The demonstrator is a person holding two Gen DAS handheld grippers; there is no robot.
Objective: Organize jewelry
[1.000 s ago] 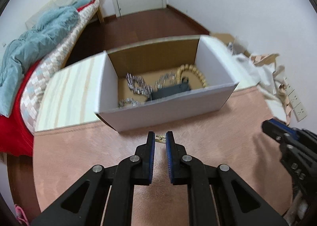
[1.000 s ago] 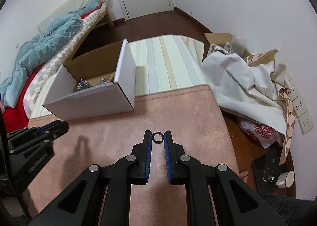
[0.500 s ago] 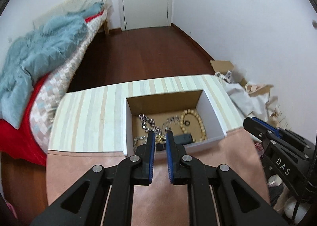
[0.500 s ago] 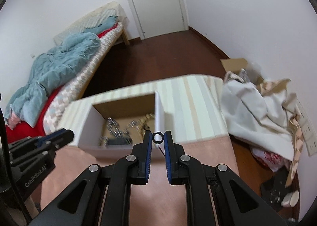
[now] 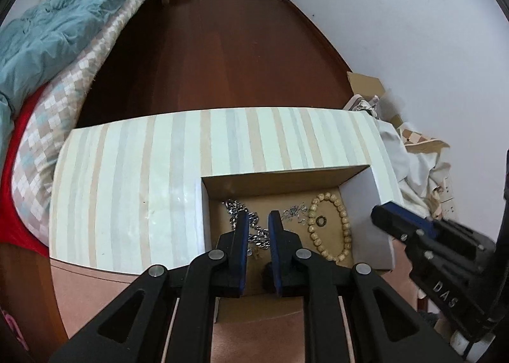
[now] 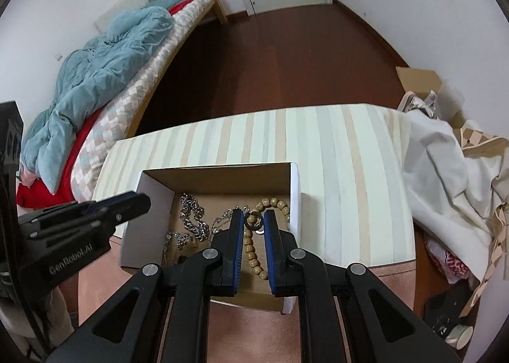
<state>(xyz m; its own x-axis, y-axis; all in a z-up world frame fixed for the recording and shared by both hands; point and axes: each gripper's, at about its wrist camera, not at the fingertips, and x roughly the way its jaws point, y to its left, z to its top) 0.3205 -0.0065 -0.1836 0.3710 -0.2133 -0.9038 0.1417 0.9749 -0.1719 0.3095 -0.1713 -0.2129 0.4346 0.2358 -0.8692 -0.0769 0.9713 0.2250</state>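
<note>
1. Cardboard box (image 5: 366, 203) at the tabletop's far edge now lies under both tongs; a second ago they hung over bare pink cloth.
2. Left tongs (image 5: 258, 219) have just eased apart, empty; the small gold piece (image 5: 255, 254) apparently lies below them in the box.
3. Right tongs (image 6: 254, 222) remain clamped on the dark ring (image 6: 253, 221), above the bead bracelet (image 6: 251, 248); release comes next, I judge.

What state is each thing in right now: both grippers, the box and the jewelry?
Left gripper: jaws have just been opening, nothing between them, over the box.
Right gripper: shut on a dark ring.
Box: open-topped, holding jewelry.
Bead bracelet: lying flat in the box.
Silver chain: heaped in the box.
</note>
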